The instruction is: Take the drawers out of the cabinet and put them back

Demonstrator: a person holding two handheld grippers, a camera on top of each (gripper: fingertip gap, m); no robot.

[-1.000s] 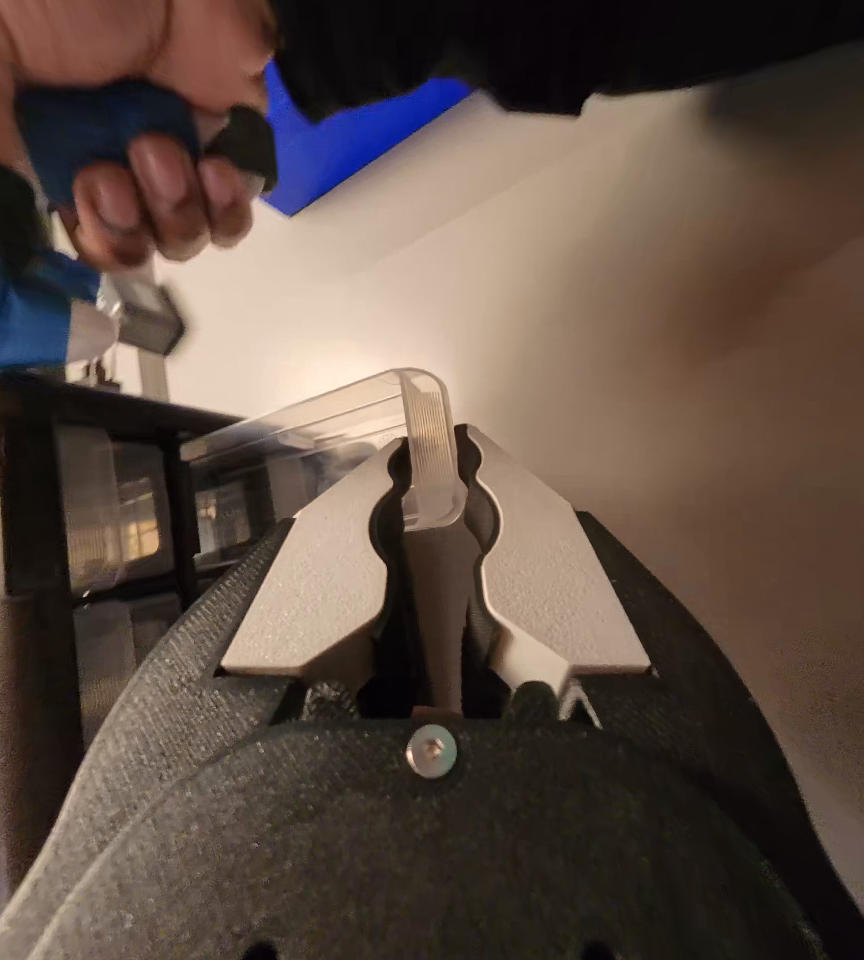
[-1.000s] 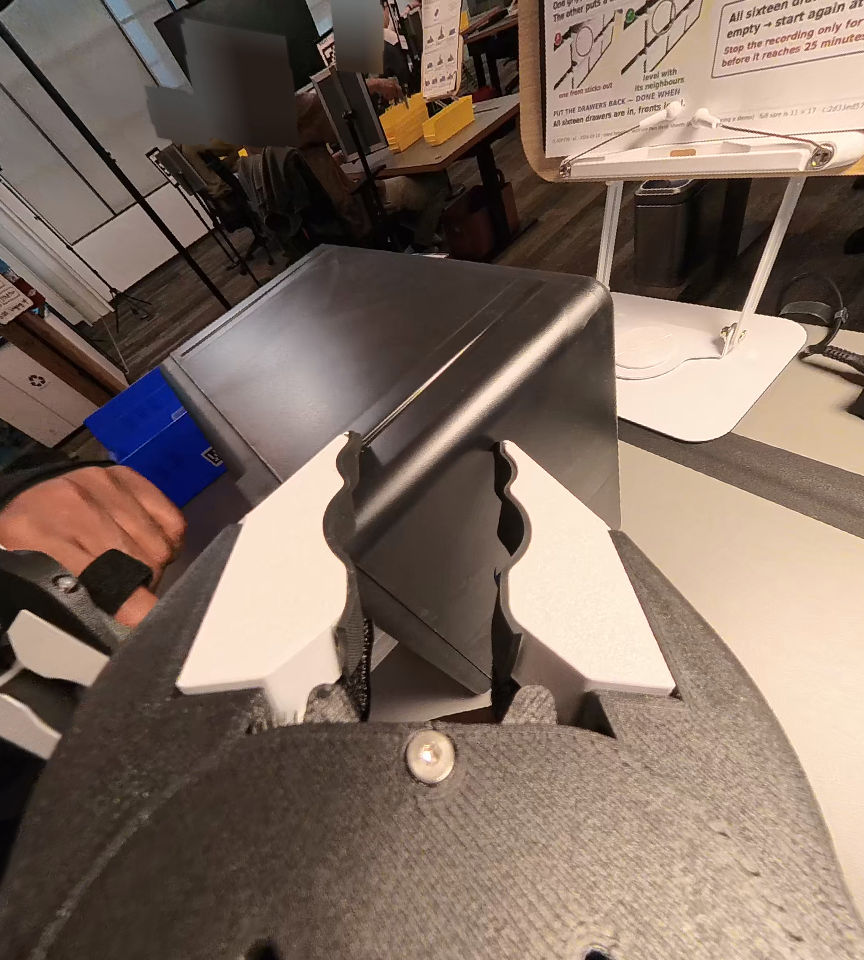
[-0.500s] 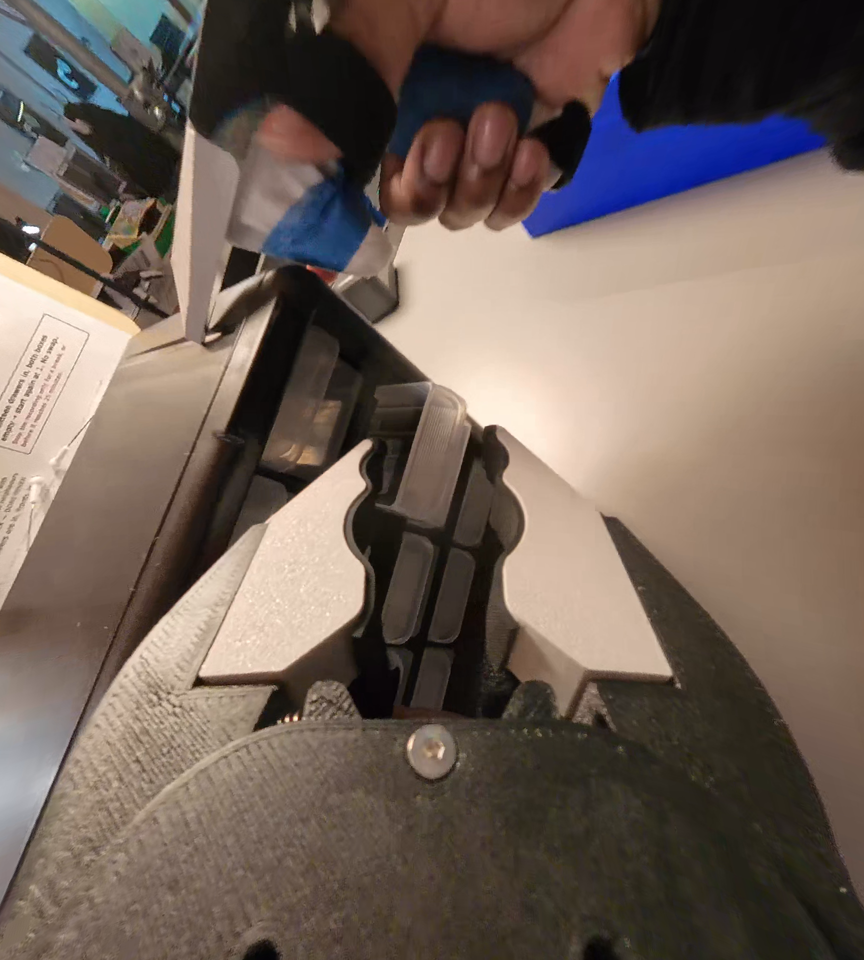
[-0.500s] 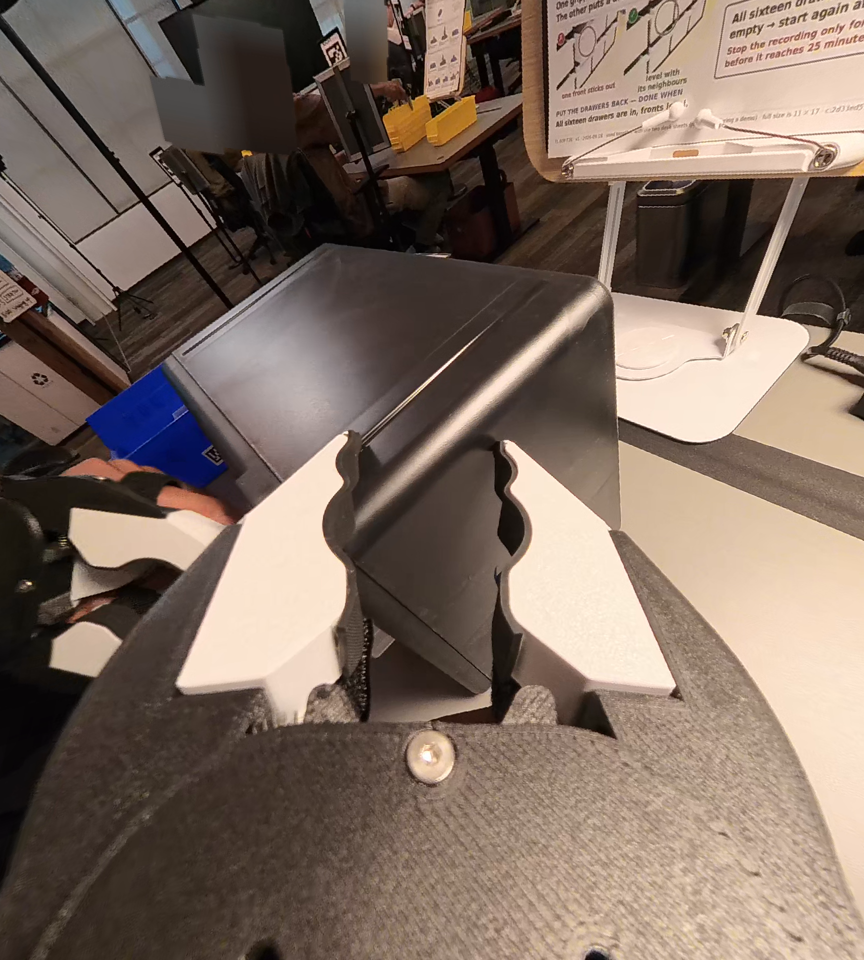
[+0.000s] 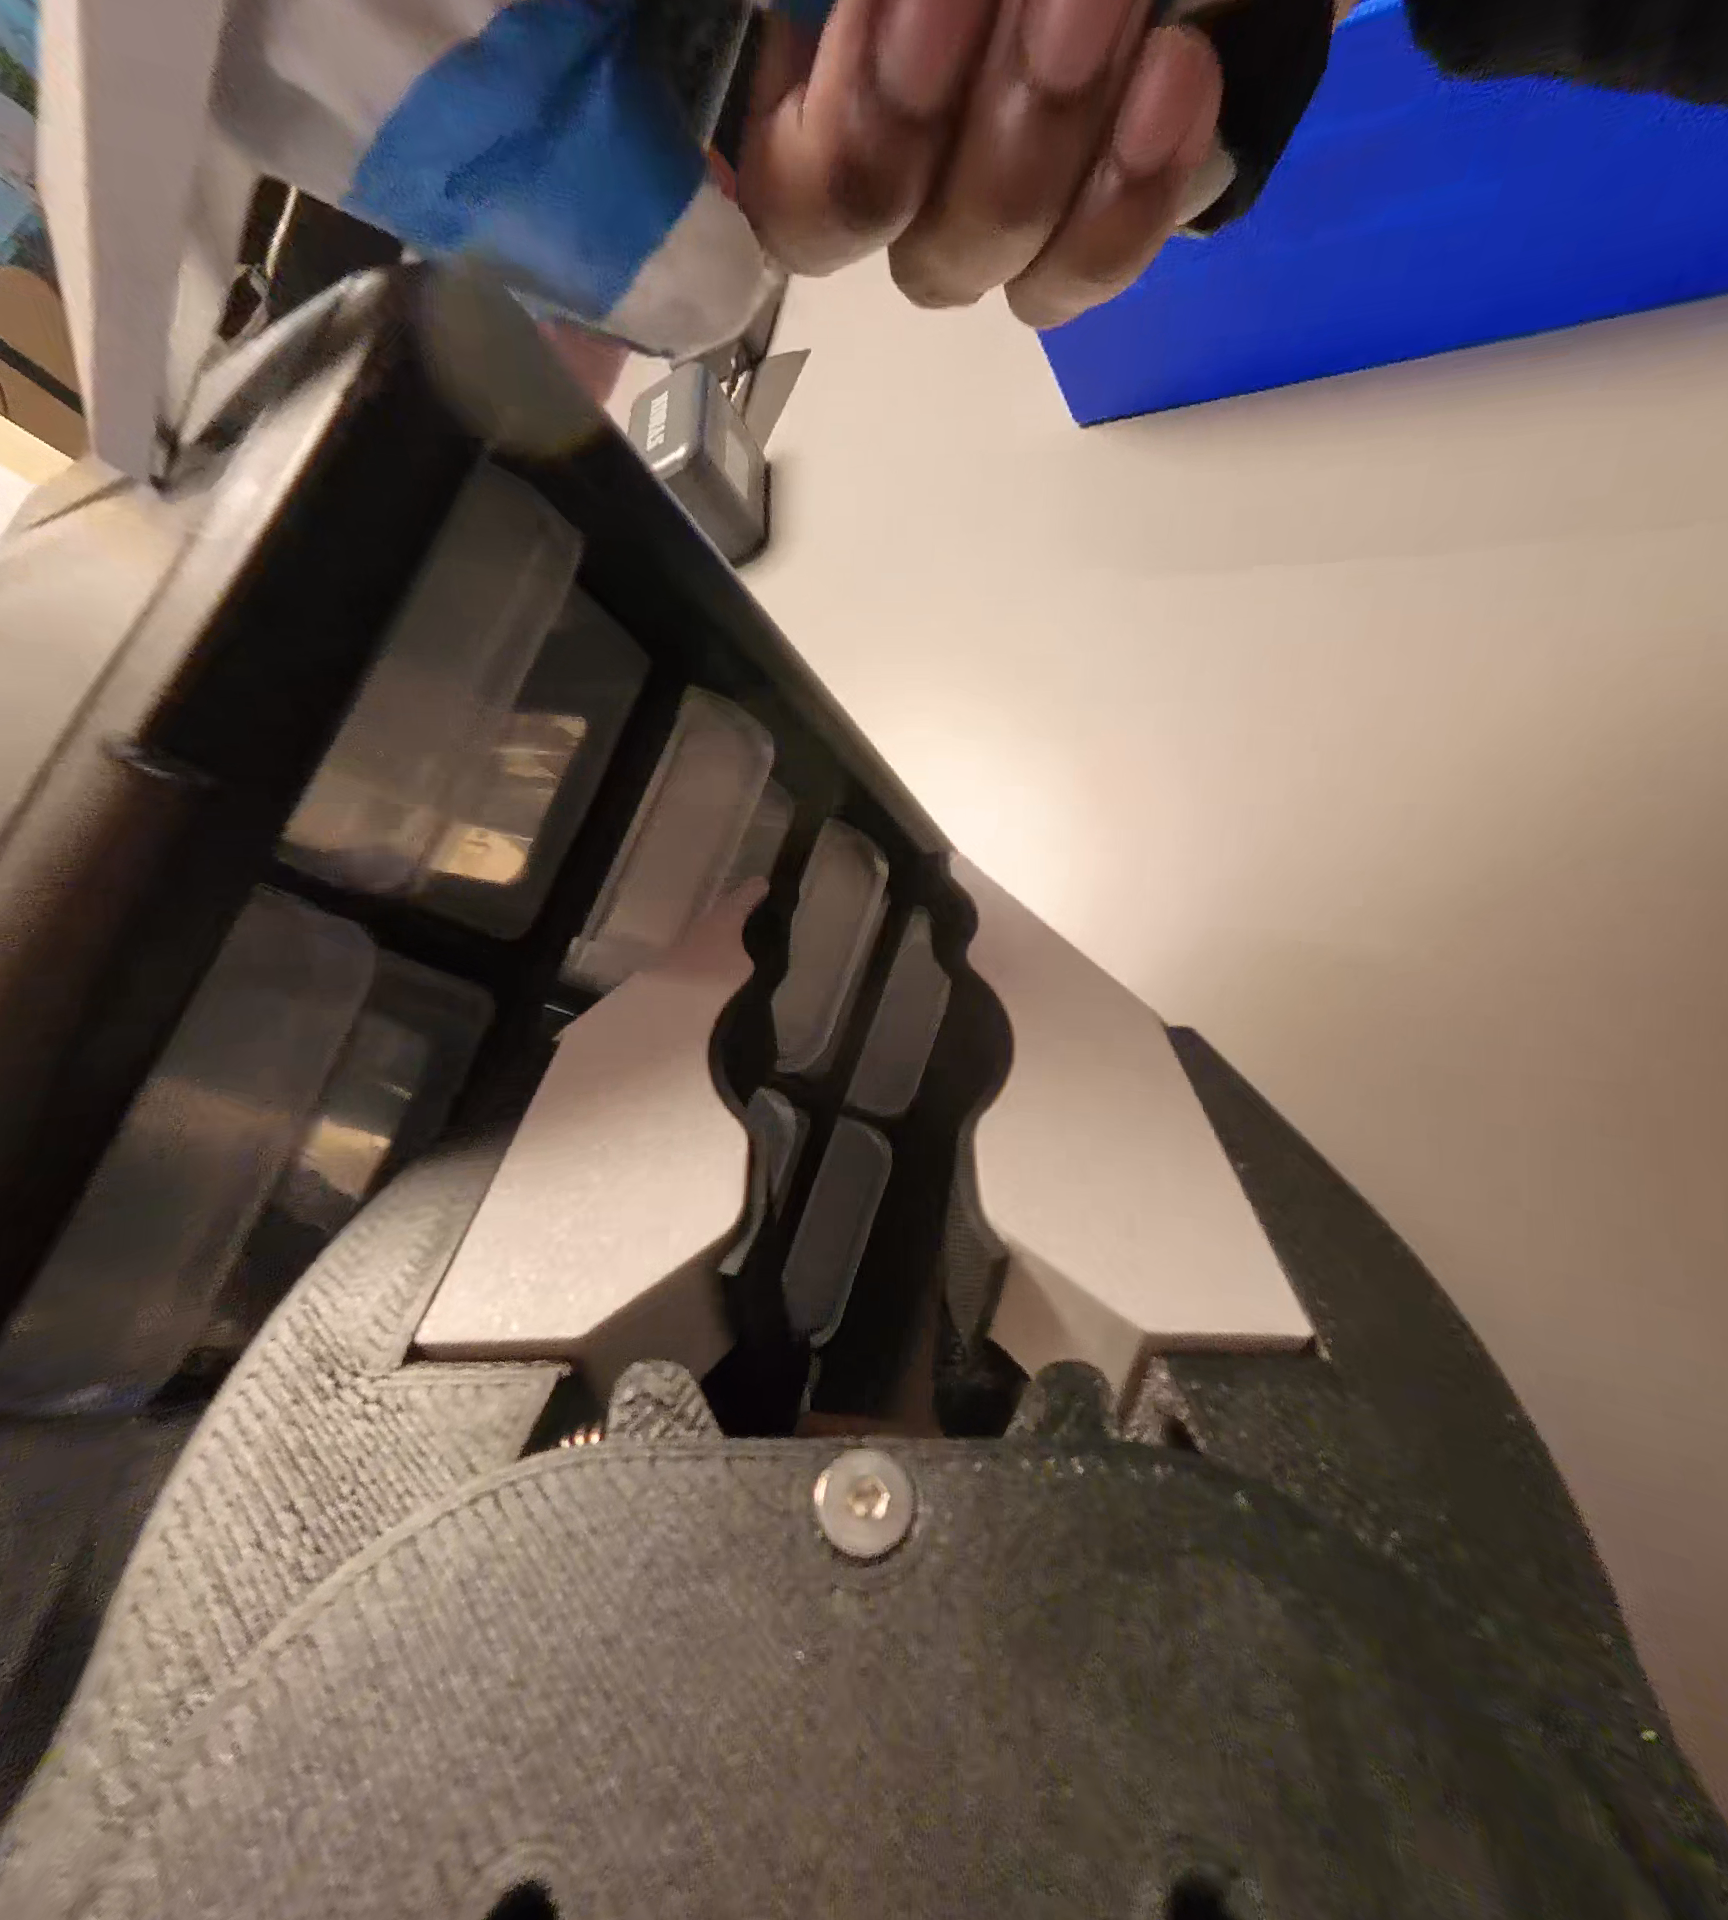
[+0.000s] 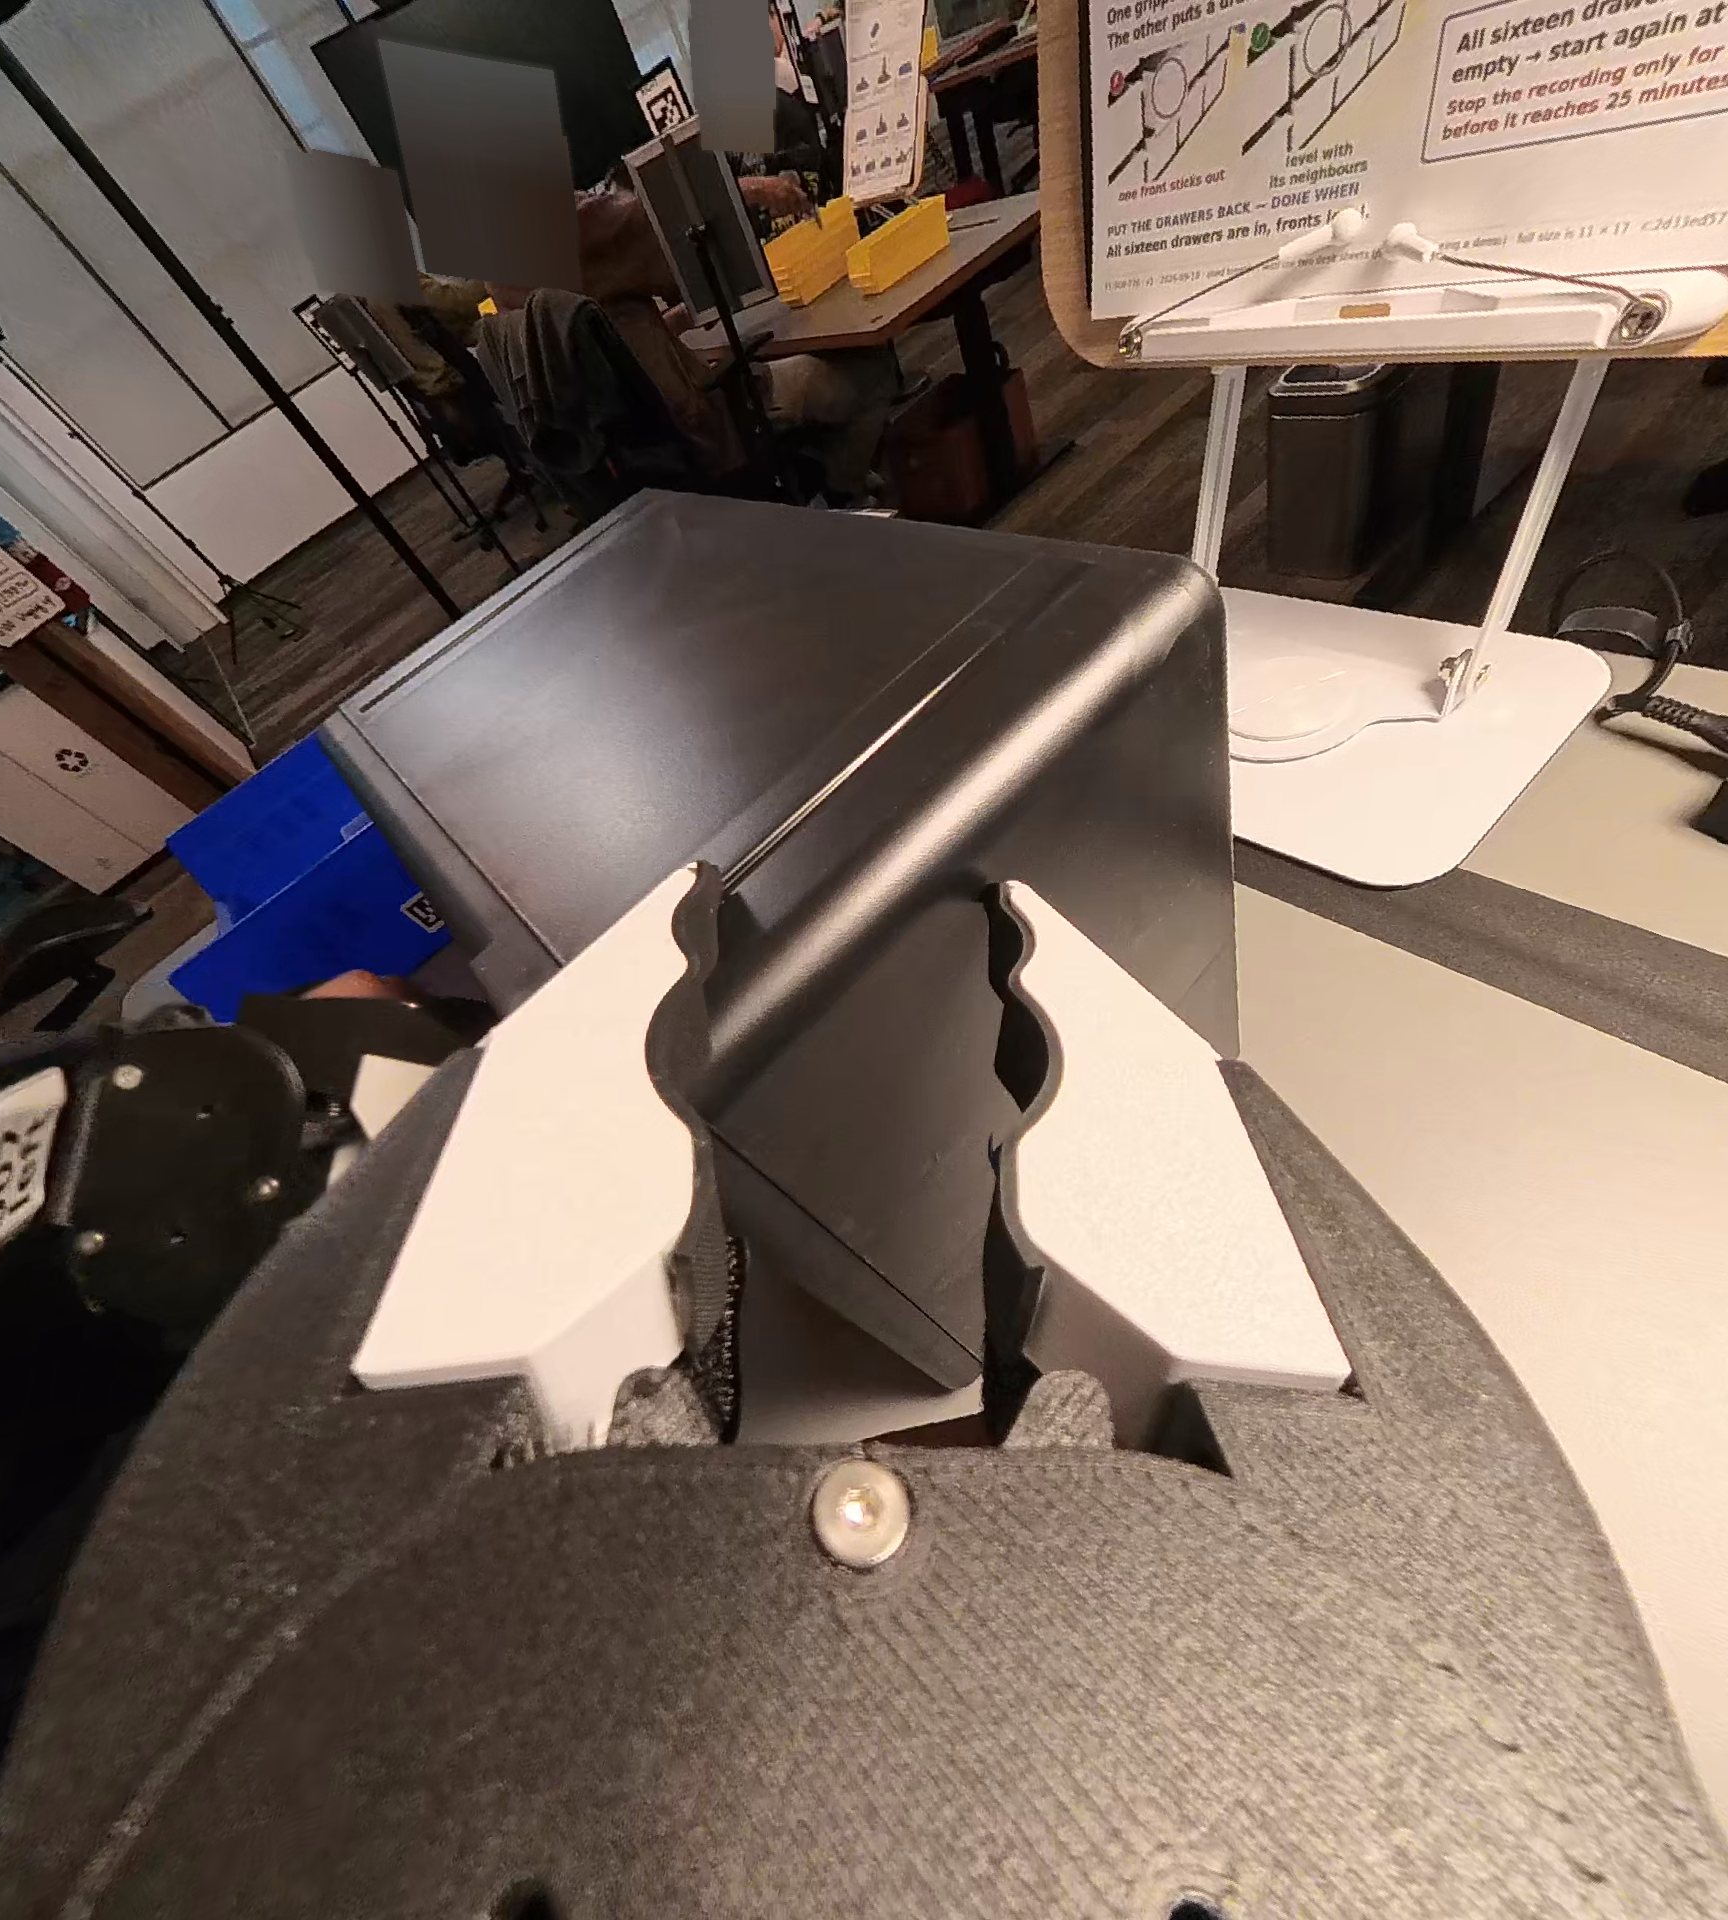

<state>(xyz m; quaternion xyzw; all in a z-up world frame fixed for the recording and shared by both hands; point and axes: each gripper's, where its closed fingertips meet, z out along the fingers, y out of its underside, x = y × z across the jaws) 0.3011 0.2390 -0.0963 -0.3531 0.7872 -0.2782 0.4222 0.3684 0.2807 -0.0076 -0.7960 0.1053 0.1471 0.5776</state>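
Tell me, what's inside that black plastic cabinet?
Rows of small clear plastic drawers fill the black plastic cabinet. One shows a pale blurred shape through its front; contents are otherwise unreadable, and the left gripper hides the lower slots.

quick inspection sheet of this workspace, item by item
surface: pale table with a dark strip across it.
job's things: black cabinet on the table; clear drawers seated in its front.
clutter: white document stand, blue bin.
grippers: right gripper straddles the cabinet's top edge, contact unclear; left gripper open at the drawer fronts, holding nothing.
cables: coiled black cable near the stand.
surroundings: office desks, tripods, yellow bins.
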